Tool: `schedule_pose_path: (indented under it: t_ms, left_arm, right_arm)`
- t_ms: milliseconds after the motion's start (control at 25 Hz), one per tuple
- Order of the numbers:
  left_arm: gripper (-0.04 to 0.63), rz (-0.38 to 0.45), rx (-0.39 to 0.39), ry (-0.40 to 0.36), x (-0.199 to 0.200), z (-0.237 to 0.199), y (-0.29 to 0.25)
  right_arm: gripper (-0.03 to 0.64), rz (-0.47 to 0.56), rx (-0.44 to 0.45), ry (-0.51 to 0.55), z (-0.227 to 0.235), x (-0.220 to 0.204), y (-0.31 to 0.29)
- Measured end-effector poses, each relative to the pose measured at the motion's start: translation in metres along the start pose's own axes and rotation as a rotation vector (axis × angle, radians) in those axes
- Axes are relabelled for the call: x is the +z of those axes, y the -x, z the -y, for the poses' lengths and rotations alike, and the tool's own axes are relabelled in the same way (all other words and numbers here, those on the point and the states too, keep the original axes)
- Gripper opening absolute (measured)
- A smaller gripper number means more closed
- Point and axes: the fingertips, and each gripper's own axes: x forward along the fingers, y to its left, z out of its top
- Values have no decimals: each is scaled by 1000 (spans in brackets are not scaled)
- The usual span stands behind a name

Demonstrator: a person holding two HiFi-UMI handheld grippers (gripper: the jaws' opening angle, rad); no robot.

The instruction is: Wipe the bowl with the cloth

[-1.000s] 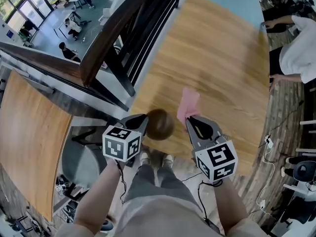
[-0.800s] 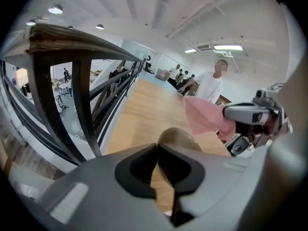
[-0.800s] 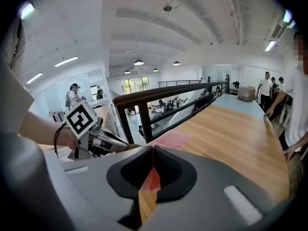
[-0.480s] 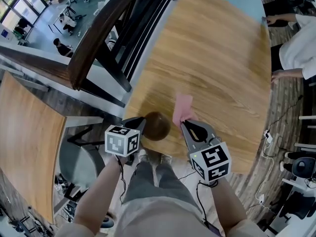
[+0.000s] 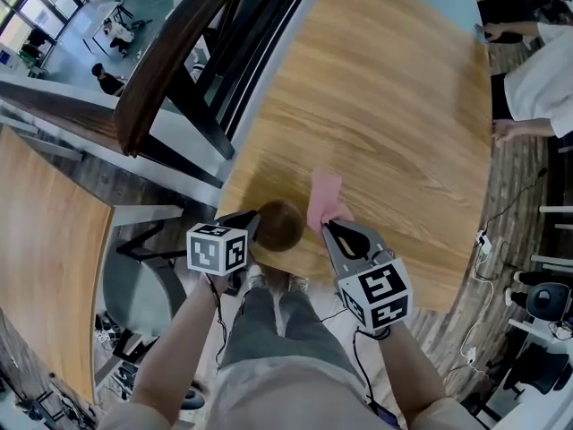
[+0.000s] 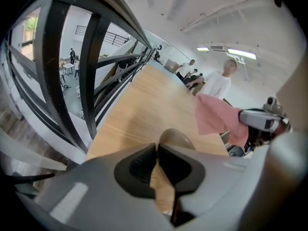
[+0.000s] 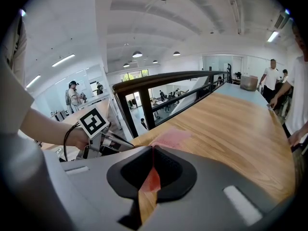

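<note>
Bowl: the brown bowl [image 5: 279,225] is at the near edge of the wooden tabletop [image 5: 385,106], between the two grippers. In the left gripper view its rounded side rises just beyond the fingertips.
Cloth: the pink cloth [image 5: 324,197] lies just to the right of the bowl. Its far part is spread on the tabletop and its near corner is lifted into the right gripper.
Left gripper: the left gripper [image 5: 252,225] comes at the bowl from the left, angled downward. Its fingers [image 6: 139,165] stand only a thin slit apart, nipping the bowl's near rim. They have just been opening a little, and the rim is between them.
Right gripper: the right gripper [image 5: 329,227] points down at the tabletop beside the bowl. Its fingers [image 7: 171,170] are pressed together on the cloth, with a red-pink fold showing in the gap behind the tips.
Grippers together: they sit side by side, close, with the bowl between their tips.
Railing: a dark handrail [image 5: 170,70] with black posts runs along the tabletop's left side.
Bystander: a person in a white top [image 5: 537,83] stands at the tabletop's far right edge.
</note>
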Motion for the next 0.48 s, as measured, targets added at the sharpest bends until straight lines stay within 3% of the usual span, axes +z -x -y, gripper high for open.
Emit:
schedule_pose_path:
  t_ms: [160, 280, 480]
  left_arm:
    - [30, 16, -28, 49, -6, -1, 0]
    - [103, 33, -47, 62, -6, 0, 1]
    - [126, 106, -25, 64, 4, -2, 19]
  right_arm:
    - [14, -5, 2, 6, -4, -5, 1]
    - [14, -3, -1, 11, -5, -6, 3]
    - [14, 18, -15, 18, -7, 1, 10]
